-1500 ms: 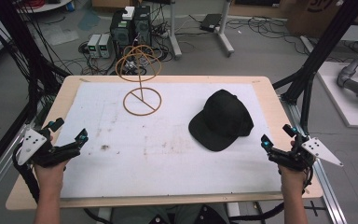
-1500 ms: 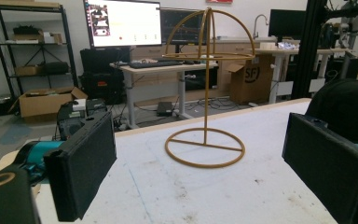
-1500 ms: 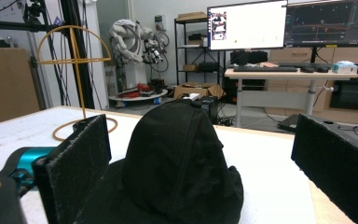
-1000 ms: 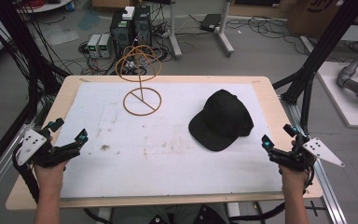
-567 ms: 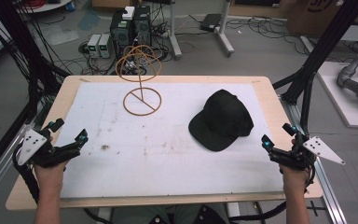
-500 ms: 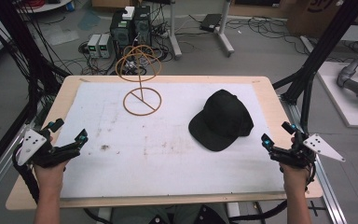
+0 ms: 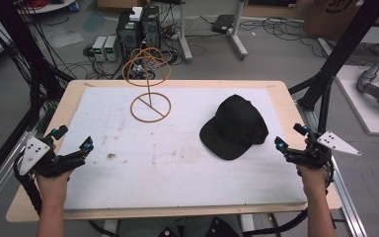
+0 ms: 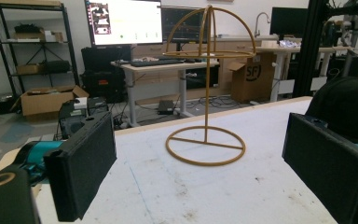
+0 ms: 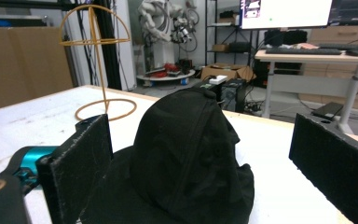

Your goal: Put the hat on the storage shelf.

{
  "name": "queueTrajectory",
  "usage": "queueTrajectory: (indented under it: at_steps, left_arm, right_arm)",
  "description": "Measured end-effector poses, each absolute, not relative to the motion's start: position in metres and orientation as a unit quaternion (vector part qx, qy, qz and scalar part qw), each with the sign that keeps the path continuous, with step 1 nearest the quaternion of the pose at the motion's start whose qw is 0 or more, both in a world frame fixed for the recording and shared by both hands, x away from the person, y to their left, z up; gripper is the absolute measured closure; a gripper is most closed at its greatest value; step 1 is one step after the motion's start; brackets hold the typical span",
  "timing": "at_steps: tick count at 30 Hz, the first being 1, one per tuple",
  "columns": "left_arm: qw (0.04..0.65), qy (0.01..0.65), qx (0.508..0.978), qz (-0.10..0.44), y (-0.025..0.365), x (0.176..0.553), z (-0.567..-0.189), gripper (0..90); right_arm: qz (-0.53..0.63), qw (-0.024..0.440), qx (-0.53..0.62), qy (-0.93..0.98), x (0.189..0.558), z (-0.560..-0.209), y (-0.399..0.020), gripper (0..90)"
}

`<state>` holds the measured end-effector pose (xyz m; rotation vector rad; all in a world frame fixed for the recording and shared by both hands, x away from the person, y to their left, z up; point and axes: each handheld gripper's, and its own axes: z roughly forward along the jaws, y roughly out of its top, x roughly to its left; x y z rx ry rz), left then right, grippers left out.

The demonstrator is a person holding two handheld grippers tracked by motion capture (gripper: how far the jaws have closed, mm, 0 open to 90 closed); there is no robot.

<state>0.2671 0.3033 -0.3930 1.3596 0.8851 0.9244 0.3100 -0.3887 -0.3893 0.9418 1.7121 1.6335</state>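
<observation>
High view: a black baseball cap [image 7: 236, 126] lies crown-up on the white table mat [image 7: 177, 163], at about 3 o'clock from the mat's centre. A gold wire hat stand [image 7: 149, 84] stands upright at about 11 o'clock, well apart from the cap, its ring base flat on the mat and its domed top raised on a single post. The likely job is to set the cap on that dome; the stand's open frame leaves the dome reachable from any side.

The left gripper [image 7: 71, 143] is held at about 8 o'clock, over the mat's left edge. The right gripper [image 7: 291, 140] is held at about 4 o'clock, near the cap but not touching it. Both rest at the margins, which keeps the working area unobstructed.

Left gripper view: the pads [image 8: 81, 170] stand wide apart with nothing between them, and the hat stand [image 8: 206, 84] sits squarely in the gap, farther off.

Right gripper view: the jaws are spread wide and empty, framing the cap [image 9: 182, 163] ahead. This spacing suits a grasp across the crown or brim. The brim appears to point toward the person, though its edge is hard to make out against the dark fabric.

The lift has not yet begun.
</observation>
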Motion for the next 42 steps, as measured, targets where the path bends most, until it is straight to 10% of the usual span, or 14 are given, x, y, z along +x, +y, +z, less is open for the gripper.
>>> queueTrajectory:
  at_steps: [42]
  left_arm:
    - [0.592, 0.382, 0.59, 0.394, 0.302, 0.267, -0.395, 10.0]
  right_arm:
    - [0.549, 0.241, 0.347, 0.721, 0.383, -0.4, -0.381, 8.2]
